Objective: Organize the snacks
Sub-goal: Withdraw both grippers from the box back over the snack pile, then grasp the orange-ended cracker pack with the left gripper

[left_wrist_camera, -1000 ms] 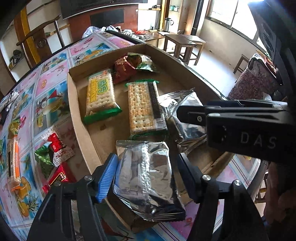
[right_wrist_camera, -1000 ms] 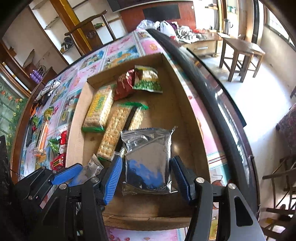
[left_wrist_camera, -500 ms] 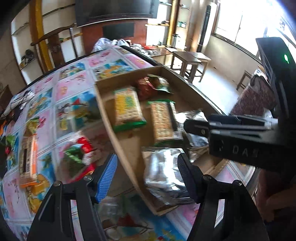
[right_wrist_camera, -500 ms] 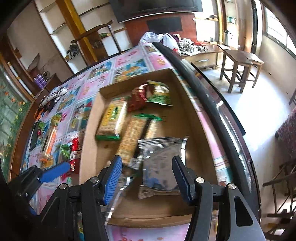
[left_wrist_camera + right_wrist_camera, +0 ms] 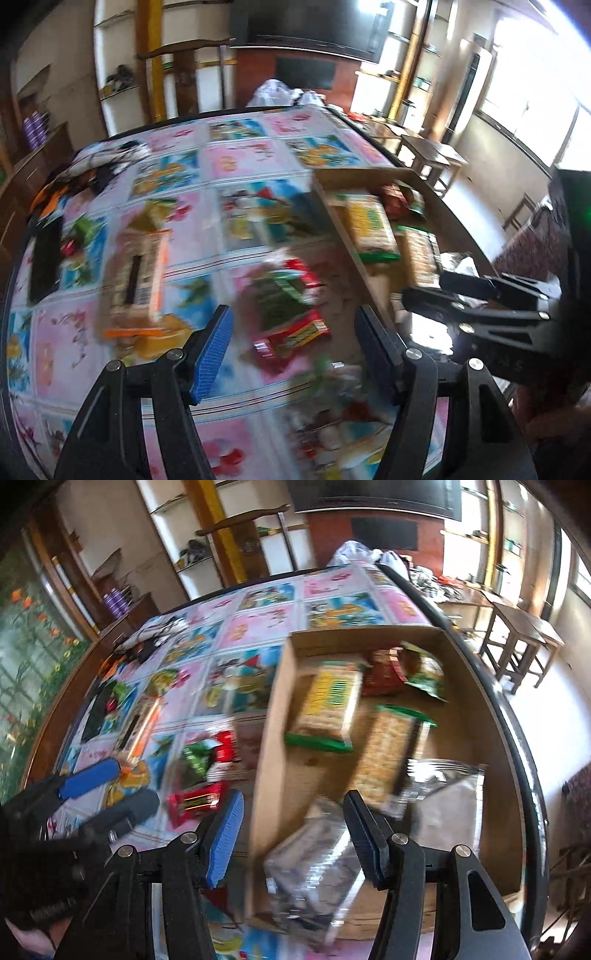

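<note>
Snacks lie in two groups: some loose on the patterned surface (image 5: 236, 162), the rest inside a shallow cardboard box (image 5: 266, 738) near its right edge. Nearest the left gripper (image 5: 295, 343), whose jaws stand apart with nothing between them, a red and green wrapper (image 5: 284, 295) and a small red packet (image 5: 295, 332) lie on the surface just left of the box wall; farther left is a long orange-edged biscuit pack (image 5: 136, 273). The right gripper (image 5: 291, 834) also has its jaws apart and empty, hanging over the box's left wall, with a crumpled silver foil bag (image 5: 314, 856) below them at the box's near end and a second silver bag (image 5: 447, 801) beside it to the right. Beyond these lie a cracker pack (image 5: 388, 753) with a green end and a yellow-labelled cracker pack (image 5: 328, 705), side by side. At the far end of the box are a dark red bag (image 5: 382, 674) and a green bag (image 5: 424, 672), touching.
</note>
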Available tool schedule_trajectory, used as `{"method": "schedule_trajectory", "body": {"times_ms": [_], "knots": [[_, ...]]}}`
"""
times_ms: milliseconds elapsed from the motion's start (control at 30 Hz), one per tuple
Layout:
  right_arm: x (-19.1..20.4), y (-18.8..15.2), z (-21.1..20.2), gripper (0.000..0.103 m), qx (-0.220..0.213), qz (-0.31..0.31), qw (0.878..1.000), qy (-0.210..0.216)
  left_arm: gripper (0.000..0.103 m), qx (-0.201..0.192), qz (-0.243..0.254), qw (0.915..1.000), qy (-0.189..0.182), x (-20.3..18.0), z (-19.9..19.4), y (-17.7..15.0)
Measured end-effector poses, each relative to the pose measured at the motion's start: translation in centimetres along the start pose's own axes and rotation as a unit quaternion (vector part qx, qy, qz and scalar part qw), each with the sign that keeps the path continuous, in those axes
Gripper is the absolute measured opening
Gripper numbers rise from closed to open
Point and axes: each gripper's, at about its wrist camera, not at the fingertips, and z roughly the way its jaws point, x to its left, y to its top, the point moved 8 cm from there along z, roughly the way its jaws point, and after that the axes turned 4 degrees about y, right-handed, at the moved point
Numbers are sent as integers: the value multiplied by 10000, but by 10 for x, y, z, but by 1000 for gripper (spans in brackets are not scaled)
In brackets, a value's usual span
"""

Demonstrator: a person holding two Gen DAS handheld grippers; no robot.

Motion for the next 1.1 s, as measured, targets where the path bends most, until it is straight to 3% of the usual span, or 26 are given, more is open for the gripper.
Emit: {"method": "schedule_trajectory", "body": {"times_ms": [267, 400, 600, 800, 1000, 1100], "knots": [[54, -6, 14, 61, 142, -552, 9980, 285, 70, 49, -580, 9975, 391, 84, -5, -5], [70, -12, 18, 61, 204, -691, 9967, 371, 77, 108, -793, 9954, 534, 119, -3, -5], [80, -23, 20, 61, 293, -706, 9963, 402, 81, 484, -990, 9911, 745, 165, 18, -3], [80, -32, 17, 70, 285, -637, 9967, 416, 82, 809, -1028, 9892, 655, 181, 48, 8], [77, -40, 12, 71, 291, -594, 9969, 430, 83, 1145, -974, 9873, 513, 173, 83, 15], [73, -43, 10, 71, 313, -535, 9972, 429, 83, 1212, -845, 9868, 660, 167, 99, 17]]}}
